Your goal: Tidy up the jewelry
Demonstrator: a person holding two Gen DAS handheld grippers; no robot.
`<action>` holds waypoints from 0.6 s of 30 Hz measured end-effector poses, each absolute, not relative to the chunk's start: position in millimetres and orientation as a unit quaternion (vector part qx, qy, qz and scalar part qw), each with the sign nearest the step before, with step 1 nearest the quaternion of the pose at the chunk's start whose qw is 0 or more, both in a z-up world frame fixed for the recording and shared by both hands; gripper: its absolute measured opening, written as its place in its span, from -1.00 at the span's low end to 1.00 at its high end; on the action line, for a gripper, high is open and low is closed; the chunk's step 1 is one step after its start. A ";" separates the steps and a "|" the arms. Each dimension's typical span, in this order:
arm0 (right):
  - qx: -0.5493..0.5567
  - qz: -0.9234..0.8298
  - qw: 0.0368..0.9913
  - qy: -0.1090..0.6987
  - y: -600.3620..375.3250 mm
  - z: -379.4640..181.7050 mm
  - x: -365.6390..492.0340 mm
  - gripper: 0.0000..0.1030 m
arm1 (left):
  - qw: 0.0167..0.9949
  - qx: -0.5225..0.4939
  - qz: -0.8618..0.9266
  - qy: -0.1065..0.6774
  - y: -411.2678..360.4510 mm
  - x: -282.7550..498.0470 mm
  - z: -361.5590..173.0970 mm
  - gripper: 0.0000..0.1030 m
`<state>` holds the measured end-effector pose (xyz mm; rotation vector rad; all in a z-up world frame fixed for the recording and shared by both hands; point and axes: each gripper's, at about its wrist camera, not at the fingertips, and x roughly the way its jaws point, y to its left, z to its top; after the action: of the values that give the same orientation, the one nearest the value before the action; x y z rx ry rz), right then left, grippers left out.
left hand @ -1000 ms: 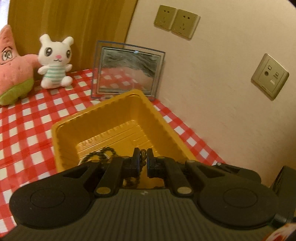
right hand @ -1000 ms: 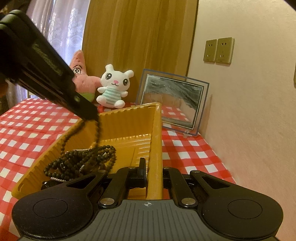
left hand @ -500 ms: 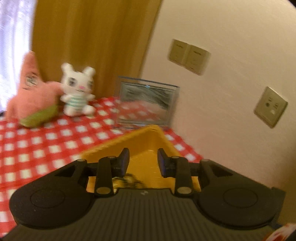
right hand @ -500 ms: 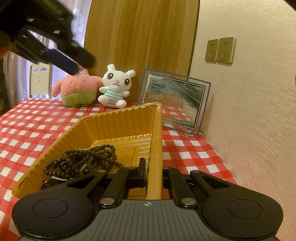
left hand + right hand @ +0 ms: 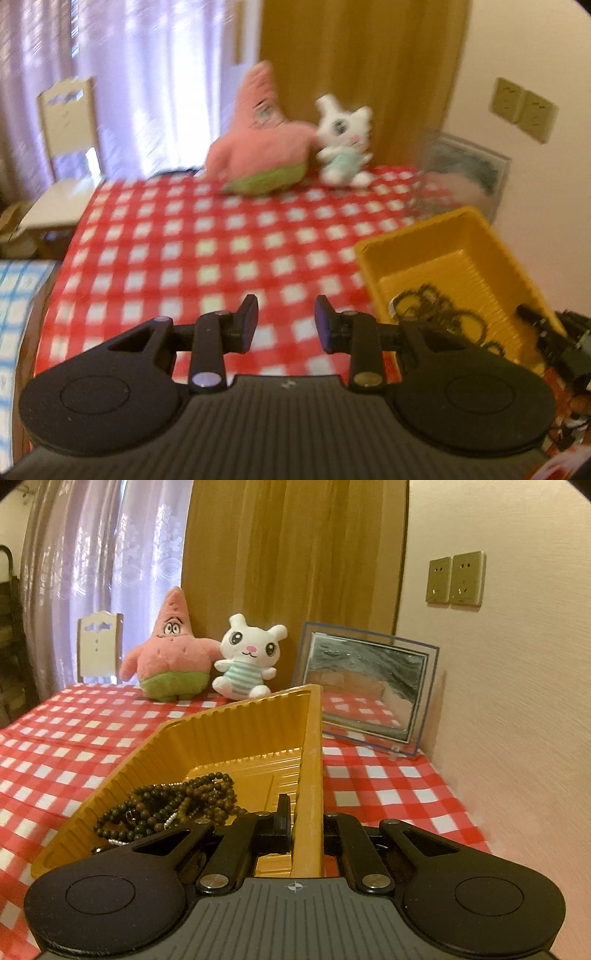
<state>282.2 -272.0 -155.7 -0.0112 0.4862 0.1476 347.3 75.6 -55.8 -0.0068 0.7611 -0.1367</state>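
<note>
A yellow plastic tray point(image 5: 240, 731) sits on the red-checked tablecloth and holds a pile of dark bead necklaces point(image 5: 173, 805). My right gripper point(image 5: 306, 830) is shut on the tray's near right wall. In the left wrist view the tray point(image 5: 491, 240) lies to the right with the bead necklaces point(image 5: 436, 306) inside, and my right gripper point(image 5: 546, 332) shows at its near end. My left gripper point(image 5: 284, 325) is open and empty above the tablecloth, left of the tray.
A pink starfish plush point(image 5: 170, 661) and a white bunny plush point(image 5: 247, 657) stand at the table's back. A glass picture frame point(image 5: 369, 690) leans against the wall on the right. A small white chair point(image 5: 66, 147) stands beyond the table's left edge.
My left gripper let the bead necklace drop into the tray, opened, and swung up and left away from the tray. My right gripper kept its hold on the tray wall.
</note>
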 end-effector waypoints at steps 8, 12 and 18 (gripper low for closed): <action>0.036 0.106 0.961 0.255 -261.7 -161.0 287.1 -0.89 | 0.912 -0.005 -0.026 0.410 94.0 313.1 -82.8 -0.43; 0.057 0.113 0.955 0.269 -258.9 -166.3 285.7 -0.88 | 0.908 -0.015 -0.017 0.419 94.4 301.0 -89.9 -0.43; 0.116 0.108 0.935 0.318 -275.9 -185.2 294.1 -0.87 | 0.904 -0.004 -0.006 0.427 86.9 288.4 -99.8 -0.43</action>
<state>294.1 -275.9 -185.2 0.2376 0.6492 0.2209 288.4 86.9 -99.8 -0.0076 0.8825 -0.0130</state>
